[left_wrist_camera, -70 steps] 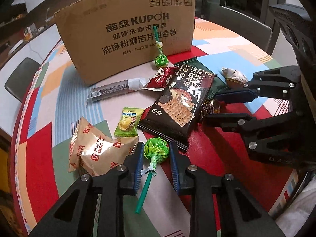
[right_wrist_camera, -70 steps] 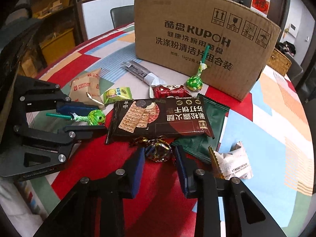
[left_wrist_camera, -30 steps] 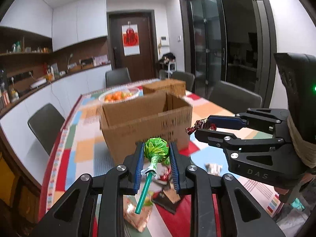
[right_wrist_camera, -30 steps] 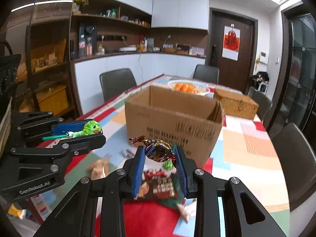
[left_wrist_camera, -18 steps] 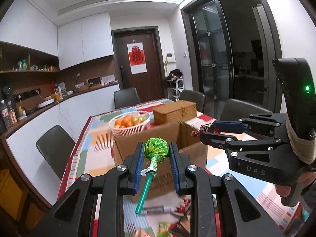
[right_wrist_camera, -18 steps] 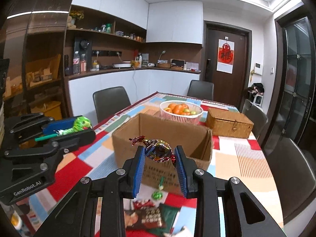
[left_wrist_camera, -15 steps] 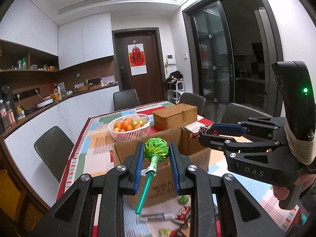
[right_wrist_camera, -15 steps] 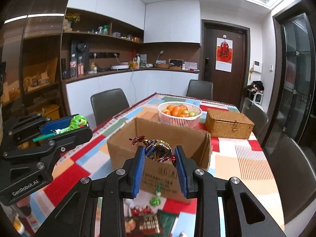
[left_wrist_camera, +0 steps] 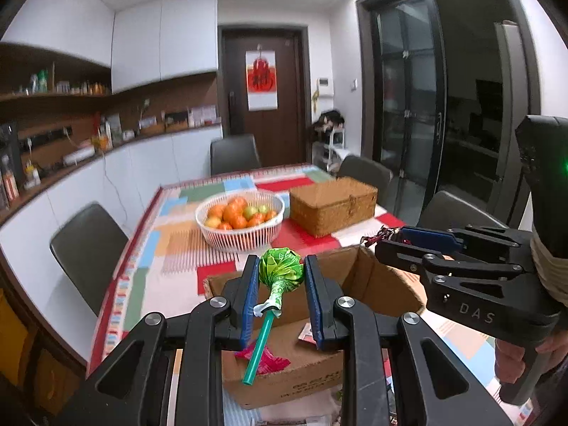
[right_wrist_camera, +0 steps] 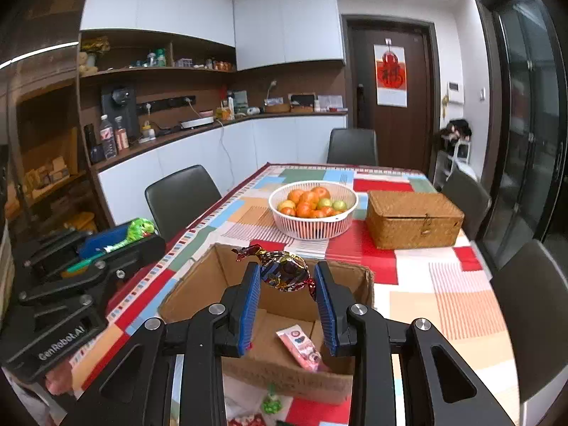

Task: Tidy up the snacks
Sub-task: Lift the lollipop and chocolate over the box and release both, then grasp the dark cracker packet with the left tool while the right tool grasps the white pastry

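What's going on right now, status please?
Left gripper shut on green lollipop. Right gripper shut on foil candy. Both above open cardboard box, pink packet inside. Nothing blocking.

Left tongs [left_wrist_camera: 280,296] grip green lollipop [left_wrist_camera: 280,269] above box [left_wrist_camera: 376,284]

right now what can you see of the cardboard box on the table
The cardboard box is plain brown, open at the top, its flaps out of the way, with dark print low on its near side. It stands on the patchwork tablecloth in front of the fruit basket. A pink snack packet lies inside. The left gripper and right gripper hover above it.
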`<state>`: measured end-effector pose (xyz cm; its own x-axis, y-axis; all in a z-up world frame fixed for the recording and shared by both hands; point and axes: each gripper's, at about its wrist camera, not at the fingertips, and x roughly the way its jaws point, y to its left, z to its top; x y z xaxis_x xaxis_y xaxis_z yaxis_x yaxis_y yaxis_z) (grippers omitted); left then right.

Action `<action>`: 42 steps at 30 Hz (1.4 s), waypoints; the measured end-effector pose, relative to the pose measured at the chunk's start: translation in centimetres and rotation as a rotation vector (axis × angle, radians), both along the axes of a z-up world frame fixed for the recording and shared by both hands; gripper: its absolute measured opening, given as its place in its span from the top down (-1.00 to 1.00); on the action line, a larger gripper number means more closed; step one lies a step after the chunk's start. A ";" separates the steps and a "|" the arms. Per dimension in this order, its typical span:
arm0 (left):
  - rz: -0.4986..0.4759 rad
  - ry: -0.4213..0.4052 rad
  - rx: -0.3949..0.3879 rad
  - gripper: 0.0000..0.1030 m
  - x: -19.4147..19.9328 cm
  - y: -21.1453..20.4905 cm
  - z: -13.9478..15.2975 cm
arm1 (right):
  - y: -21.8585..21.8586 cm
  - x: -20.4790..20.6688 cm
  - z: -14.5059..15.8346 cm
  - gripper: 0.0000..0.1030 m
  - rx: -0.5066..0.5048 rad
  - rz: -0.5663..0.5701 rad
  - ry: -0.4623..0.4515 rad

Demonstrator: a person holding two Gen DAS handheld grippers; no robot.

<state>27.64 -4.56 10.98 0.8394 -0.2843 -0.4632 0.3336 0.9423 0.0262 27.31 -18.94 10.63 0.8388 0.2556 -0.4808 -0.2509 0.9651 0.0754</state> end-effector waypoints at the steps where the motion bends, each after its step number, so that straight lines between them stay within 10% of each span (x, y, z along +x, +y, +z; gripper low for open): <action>1: -0.001 0.027 -0.005 0.50 0.7 -0.1 -0.4 | -0.1 0.6 -0.2 0.38 0.005 -0.003 0.017; 10: 0.012 0.183 0.008 0.48 5.5 -0.7 -3.6 | -1.0 5.6 -3.6 0.38 0.040 -0.033 0.177; 15: 0.034 0.169 0.019 0.04 4.7 -0.8 -3.4 | -1.5 6.4 -4.5 0.08 0.039 -0.074 0.217; 27: -0.008 0.085 0.011 -0.17 -3.6 -1.0 -2.0 | -2.0 -1.7 -3.0 -0.11 -0.007 -0.141 0.074; 42: -0.075 0.007 0.102 -0.26 -11.8 -3.6 -3.0 | -3.8 -9.4 -5.3 -0.12 0.024 -0.132 0.141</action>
<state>15.89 -8.14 7.98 0.8143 -0.2973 -0.4985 0.4036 0.9073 0.1182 17.90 -22.73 5.32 0.7906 0.1608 -0.5909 -0.1074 0.9864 0.1247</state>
